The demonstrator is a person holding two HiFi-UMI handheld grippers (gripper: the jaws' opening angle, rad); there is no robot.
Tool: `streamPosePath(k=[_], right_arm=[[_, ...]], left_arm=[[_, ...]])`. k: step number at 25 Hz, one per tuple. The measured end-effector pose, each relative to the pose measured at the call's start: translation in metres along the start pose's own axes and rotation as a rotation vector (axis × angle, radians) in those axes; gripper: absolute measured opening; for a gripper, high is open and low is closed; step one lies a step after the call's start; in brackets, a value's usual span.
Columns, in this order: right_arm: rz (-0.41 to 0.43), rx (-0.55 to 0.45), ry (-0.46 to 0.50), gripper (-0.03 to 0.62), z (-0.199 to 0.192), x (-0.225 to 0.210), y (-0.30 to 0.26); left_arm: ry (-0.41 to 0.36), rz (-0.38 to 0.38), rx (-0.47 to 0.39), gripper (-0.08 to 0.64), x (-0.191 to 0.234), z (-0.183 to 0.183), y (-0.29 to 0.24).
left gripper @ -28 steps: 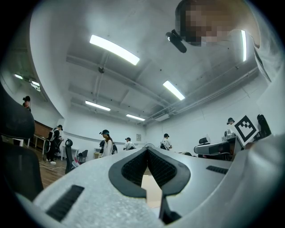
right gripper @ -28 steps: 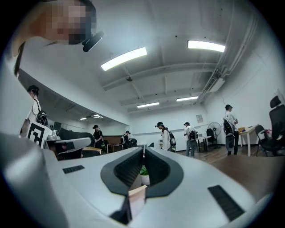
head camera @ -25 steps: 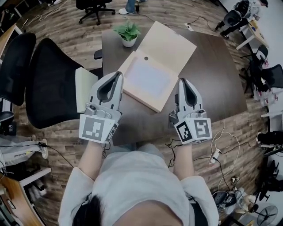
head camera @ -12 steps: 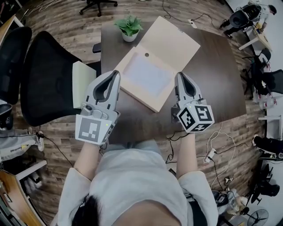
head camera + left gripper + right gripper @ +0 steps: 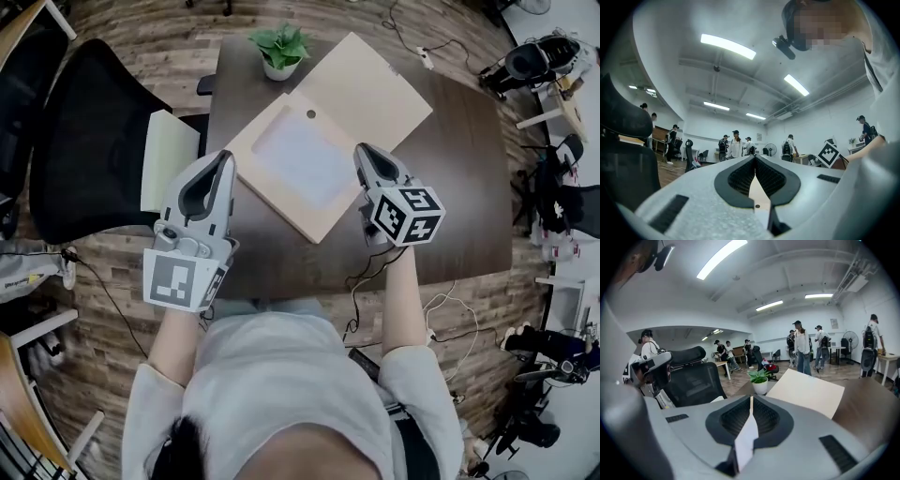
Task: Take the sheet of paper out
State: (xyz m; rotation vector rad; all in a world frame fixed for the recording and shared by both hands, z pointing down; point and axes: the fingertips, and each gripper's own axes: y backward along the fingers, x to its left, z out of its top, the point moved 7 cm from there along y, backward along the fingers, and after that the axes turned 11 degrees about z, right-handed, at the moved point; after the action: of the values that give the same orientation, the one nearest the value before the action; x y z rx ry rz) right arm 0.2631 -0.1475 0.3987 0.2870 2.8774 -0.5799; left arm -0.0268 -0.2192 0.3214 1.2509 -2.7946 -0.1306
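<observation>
- The sheet [image 5: 298, 159] lay flat in the shallow tray of the box [image 5: 246, 148] and filled most of it. The lid [image 5: 367, 89] lay thrown open on the far side of the box.
- My left tongs [image 5: 224, 156] hung just off the box's left corner, tips pressed together and nothing between them.
- My right tongs [image 5: 367, 152] stood at the box's right edge, tips likewise pressed together. I took the pale strip showing in the gap behind the tips for the box and sheet beyond, not something held. I could not tell whether the tips touched the box.
- Judged the sheet light, thin and limp: it should sag from a single hold and crease under a hard pinch.
- It looked smooth and flush with the tray floor, so no edge stood proud to get a jaw under. The box's rim would hinder a sideways approach.
- Best hold, as I judged it: the sheet's corner or margin at the box's right side, nearest my right tongs. Tease that edge up first, then pinch lightly a little in from the margin.
- The left tongs could steady the box at its left rim, in case it slid.
</observation>
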Motion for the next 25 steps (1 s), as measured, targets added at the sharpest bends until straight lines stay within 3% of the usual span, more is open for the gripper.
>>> streamPosePath(k=[16, 20, 25], right_arm=[[0.311, 0.330, -0.049, 0.020, -0.032, -0.080, -0.058], [0.397, 0.458, -0.056, 0.097, -0.045, -0.098, -0.072], [0.503, 0.604, -0.106, 0.111, -0.068, -0.110, -0.088]], left_arm=[[-0.032, 0.242, 0.041, 0.009, -0.021, -0.012, 0.008], [-0.049, 0.286, 0.046, 0.009, -0.028, -0.013, 0.009], [-0.070, 0.322, 0.065, 0.009, -0.034, -0.017, 0.010]])
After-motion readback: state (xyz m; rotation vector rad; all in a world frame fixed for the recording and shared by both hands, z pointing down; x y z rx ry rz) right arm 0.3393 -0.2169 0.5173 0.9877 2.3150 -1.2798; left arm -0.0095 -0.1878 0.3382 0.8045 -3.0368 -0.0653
